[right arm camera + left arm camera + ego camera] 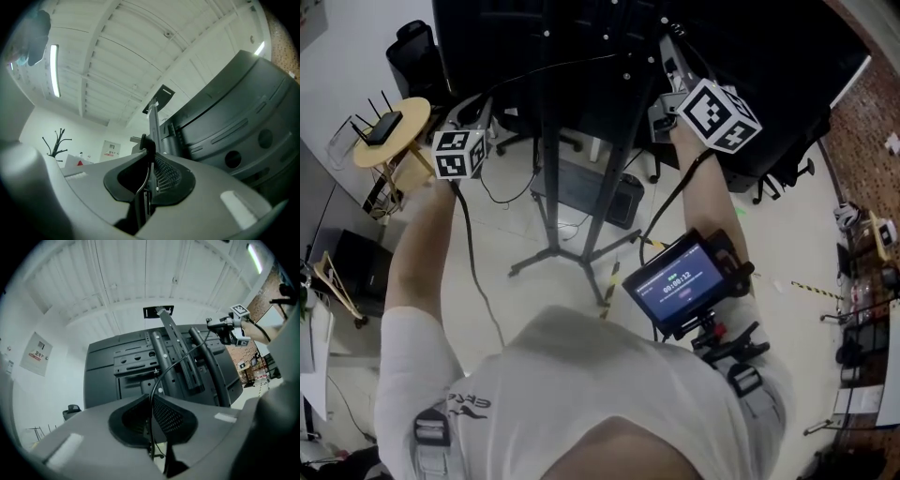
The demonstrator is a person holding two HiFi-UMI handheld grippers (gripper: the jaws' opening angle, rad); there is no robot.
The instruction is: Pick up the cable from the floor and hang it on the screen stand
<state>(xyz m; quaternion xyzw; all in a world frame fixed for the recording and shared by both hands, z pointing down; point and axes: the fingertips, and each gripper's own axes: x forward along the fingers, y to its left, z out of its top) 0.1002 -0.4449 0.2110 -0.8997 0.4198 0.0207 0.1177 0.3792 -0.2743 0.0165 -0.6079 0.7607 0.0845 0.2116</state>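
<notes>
Left gripper [151,403]: my fingers are pinched shut on the thin black cable [156,384]. It climbs from the pads toward centre frame and crosses the back of the screen stand [173,341].

Right gripper [150,165]: fingers clamped on the same cable, with its dark plug end [147,143] poking out just above the pads.

Head view: both grippers are raised in the upper frame, one on either side of the stand's upright. The cable is strung between them, and a slack length hangs down at left-centre.
</notes>
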